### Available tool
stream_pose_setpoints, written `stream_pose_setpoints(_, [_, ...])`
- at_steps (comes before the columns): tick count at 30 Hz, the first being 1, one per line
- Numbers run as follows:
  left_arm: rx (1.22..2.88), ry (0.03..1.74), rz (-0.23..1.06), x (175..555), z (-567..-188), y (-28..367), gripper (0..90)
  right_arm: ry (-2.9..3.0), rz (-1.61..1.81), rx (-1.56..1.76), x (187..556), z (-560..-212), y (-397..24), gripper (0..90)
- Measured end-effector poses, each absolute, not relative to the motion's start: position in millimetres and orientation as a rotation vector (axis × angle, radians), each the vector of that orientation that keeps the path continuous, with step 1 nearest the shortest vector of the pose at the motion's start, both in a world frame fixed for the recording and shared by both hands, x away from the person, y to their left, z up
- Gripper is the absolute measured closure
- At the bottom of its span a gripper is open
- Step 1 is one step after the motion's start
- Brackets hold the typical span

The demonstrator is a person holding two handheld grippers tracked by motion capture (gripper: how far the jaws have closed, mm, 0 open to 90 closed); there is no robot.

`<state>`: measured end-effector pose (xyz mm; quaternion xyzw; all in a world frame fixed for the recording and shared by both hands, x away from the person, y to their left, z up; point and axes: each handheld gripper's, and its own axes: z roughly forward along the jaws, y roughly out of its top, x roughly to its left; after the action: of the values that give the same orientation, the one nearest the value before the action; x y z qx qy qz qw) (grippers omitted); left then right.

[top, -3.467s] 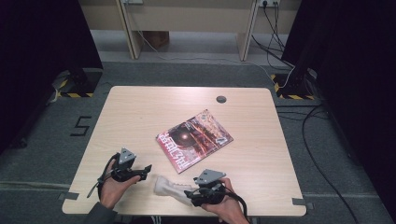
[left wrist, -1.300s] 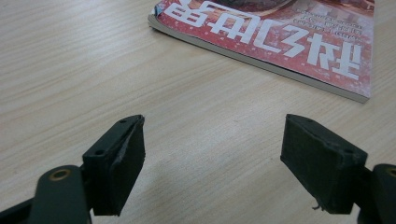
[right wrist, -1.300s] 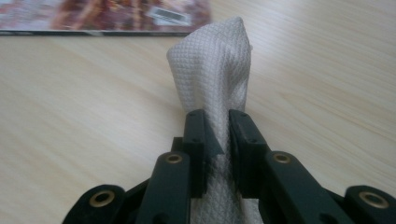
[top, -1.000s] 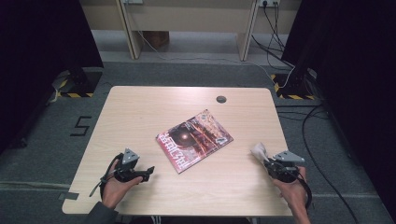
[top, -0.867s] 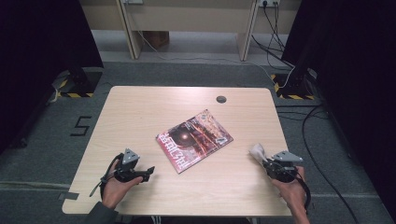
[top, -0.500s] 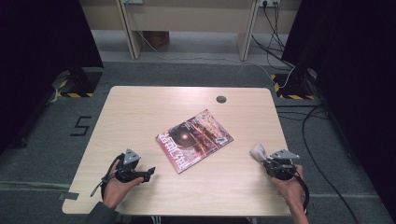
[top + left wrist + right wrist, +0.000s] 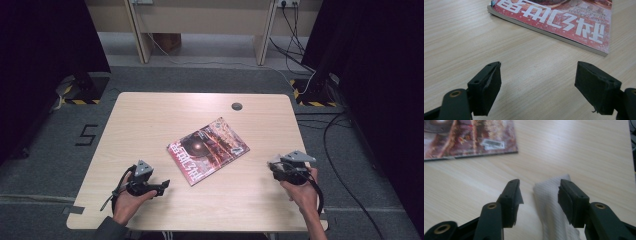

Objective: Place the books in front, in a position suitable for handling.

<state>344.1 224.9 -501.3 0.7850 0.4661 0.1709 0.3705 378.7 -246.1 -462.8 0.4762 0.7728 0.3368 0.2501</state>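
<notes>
Folded white cloth (image 7: 551, 207) lies on the tabletop (image 7: 150, 125) near its right edge, between the right claw (image 7: 539, 202), whose jaws have just been opening and stand clear of it. Left claw (image 7: 537, 85) gapes wide over bare wood just short of the magazine (image 7: 207, 156).

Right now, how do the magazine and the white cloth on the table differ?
The magazine is red, glossy and printed; the white cloth is plain. The magazine lies flat at mid-table, away from both grippers; the cloth is rolled up between the right hand-held gripper's parted jaws. Both rest on the table.
</notes>
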Motion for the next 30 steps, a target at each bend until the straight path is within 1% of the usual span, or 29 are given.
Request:
stream_pose_setpoints(4, [2.011,1.189,0.441,343.4,-500.8,222.0,20.6,2.119,0.947,1.302,390.3,-460.5,-228.9,46.6])
stream_pose_setpoints(5, [2.008,1.186,0.441,343.3,-501.1,221.6,20.9,2.131,0.949,1.298,398.3,-460.5,-216.4,44.8])
stream_pose_setpoints(8, [2.014,1.182,0.442,343.3,-501.0,221.0,21.6,2.145,0.953,1.295,405.7,-461.0,-204.8,43.2])
stream_pose_setpoints(13, [2.006,1.18,0.441,342.9,-500.7,220.9,21.5,2.212,0.948,1.256,424.0,-465.0,-178.8,42.7])
stream_pose_setpoints(17, [2.001,1.181,0.438,342.9,-500.7,220.4,21.5,2.23,0.948,1.273,445.4,-470.0,-161.7,42.0])
stream_pose_setpoints(26, [2.013,1.163,0.436,343.8,-501.3,213.9,22.2,2.24,0.922,1.329,473.8,-481.0,-151.2,41.1])
stream_pose_setpoints(30, [2.019,1.15,0.435,346.0,-500.9,209.3,23.6,2.246,0.921,1.346,480.2,-484.3,-148.9,40.7])
